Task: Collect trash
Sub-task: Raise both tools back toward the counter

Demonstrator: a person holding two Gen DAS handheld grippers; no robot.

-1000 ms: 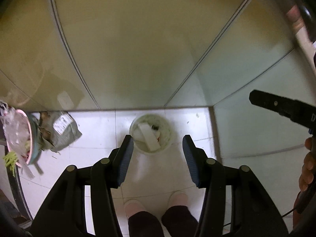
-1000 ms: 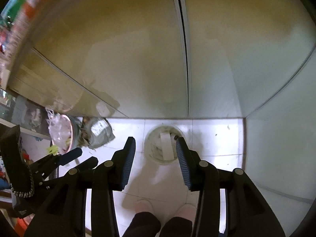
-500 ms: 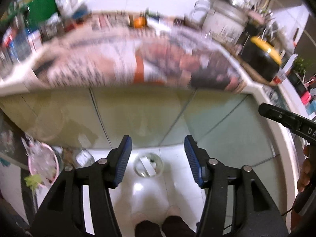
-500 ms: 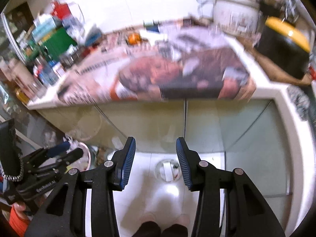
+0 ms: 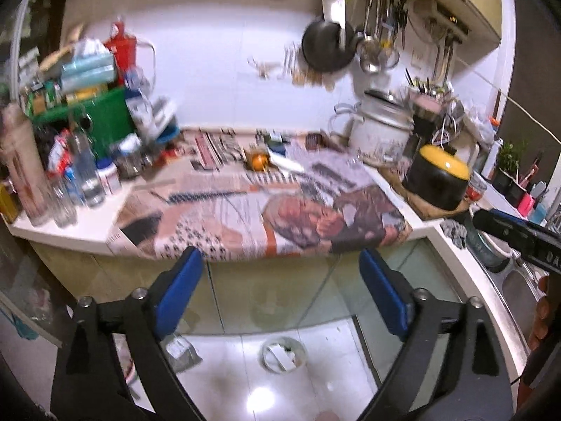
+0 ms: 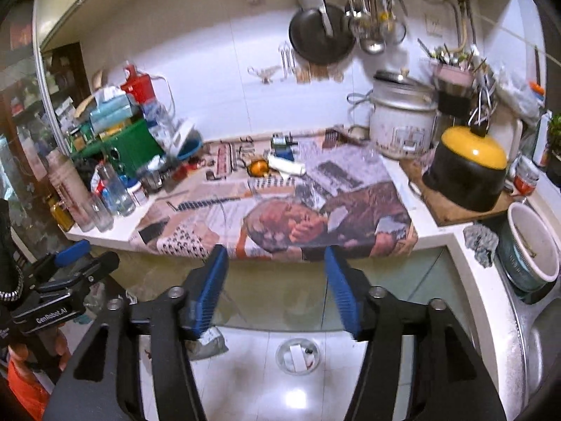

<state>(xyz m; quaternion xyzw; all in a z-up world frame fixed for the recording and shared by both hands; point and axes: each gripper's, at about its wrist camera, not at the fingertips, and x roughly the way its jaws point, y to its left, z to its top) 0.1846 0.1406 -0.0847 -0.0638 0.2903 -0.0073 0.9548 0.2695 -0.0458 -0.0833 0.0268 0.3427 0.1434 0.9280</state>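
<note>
Left hand-held gripper [image 5: 280, 284] jaws opening, wide, nothing between; right hand-held gripper [image 6: 275, 287] jaws opening, narrower, also empty. Below on the glossy tiled floor [image 6: 252, 372] — round bin [image 6: 297, 356] holding white scraps. Beyond, glass cabinet fronts, then the counter [image 6: 424, 228] under printed newspaper [image 6: 280, 210]. On the paper: orange peel [image 6: 258, 167], white roll [image 6: 286, 166] — touching. Right: black-and-yellow pot [image 6: 468, 172], rice cooker [image 6: 403, 119].

Both views are taken from above the floor, tilted down toward the bench [image 5: 245, 210] [image 6: 280, 210]. The newspaper-covered top, rice cooker [image 5: 380, 129] [image 6: 403, 122] and floor bin [image 5: 283, 353] [image 6: 297, 355] are shared.
</note>
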